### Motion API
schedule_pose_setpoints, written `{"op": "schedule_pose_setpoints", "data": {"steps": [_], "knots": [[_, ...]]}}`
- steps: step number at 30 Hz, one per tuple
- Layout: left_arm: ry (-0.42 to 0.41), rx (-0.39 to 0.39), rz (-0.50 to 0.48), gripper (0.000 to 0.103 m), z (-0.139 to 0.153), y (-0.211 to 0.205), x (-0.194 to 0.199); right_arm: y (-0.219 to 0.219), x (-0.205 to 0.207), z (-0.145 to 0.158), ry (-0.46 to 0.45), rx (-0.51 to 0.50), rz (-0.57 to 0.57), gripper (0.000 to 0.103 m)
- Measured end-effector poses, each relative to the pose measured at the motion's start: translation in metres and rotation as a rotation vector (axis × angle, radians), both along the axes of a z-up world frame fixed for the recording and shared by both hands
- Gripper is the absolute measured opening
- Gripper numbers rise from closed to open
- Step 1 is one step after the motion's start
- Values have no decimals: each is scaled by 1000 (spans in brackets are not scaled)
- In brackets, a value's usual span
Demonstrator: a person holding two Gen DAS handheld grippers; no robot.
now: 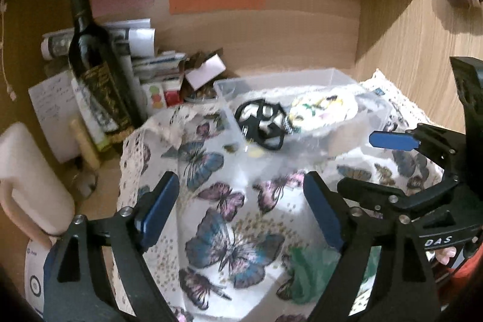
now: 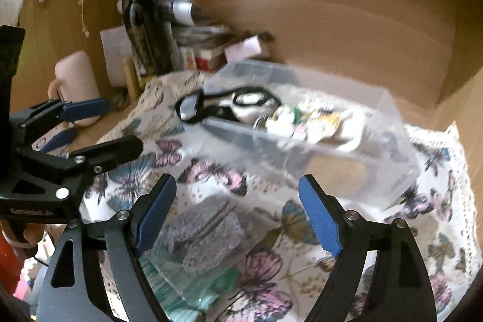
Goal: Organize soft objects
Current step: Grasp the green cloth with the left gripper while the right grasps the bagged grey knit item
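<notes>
Hovering over the butterfly cloth (image 2: 265, 276), right gripper (image 2: 238, 219) spread wide, empty; grey sponge (image 2: 208, 228) just below-ahead, likely next pick; left gripper (image 1: 241, 216) wide, empty; clear bin (image 2: 317, 125) ahead holds soft items.

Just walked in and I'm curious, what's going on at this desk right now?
A person holds two grippers over a butterfly-print cloth. Both the left gripper and right gripper have their jaws open and hold nothing. A clear plastic bin already contains a black strappy item and a floral fabric piece. A grey sponge-like piece and green soft item lie on the cloth.
</notes>
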State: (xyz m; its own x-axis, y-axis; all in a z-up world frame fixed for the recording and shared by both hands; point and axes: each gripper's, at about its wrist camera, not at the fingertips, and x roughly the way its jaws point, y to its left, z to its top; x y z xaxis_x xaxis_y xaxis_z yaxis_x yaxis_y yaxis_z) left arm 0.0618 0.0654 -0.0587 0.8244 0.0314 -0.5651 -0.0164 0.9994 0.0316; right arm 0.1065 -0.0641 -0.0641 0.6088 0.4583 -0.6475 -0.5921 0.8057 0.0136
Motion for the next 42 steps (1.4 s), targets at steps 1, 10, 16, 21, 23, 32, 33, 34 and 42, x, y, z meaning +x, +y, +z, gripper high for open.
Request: {"op": "schedule_pose_setpoints", "data": {"steps": [1,10,16,21,23,32,33,34,42], "knots": [[11,-2,0,85,-3,1,-2,2,0,-4,8,-12,12,81],[87,0,-25,85,-30,-3,-11,11,2,-33,134,-92,48,81],[85,-4,-39,85,-32,-9,-20,4,8,-40,234,-42,86,31],[121,-13,-72,86,-38,-19,-22,-16,0,-24,143,-20,5,26],[141,-20,-95,87,-42,-25,-22,-26,-4,-18,114,-11,-20,26],[182,-66,-138,96,-53,-44,-20,-56,-12,2,31,14,-90,26],[184,-80,-136,94,-54,-44,-20,-58,-13,2,28,17,-95,26],[189,-98,-140,91,-55,-43,-20,-60,-13,3,27,22,-100,26],[225,-134,-230,17,-56,-52,-18,-71,-16,7,17,59,-122,26]]}}
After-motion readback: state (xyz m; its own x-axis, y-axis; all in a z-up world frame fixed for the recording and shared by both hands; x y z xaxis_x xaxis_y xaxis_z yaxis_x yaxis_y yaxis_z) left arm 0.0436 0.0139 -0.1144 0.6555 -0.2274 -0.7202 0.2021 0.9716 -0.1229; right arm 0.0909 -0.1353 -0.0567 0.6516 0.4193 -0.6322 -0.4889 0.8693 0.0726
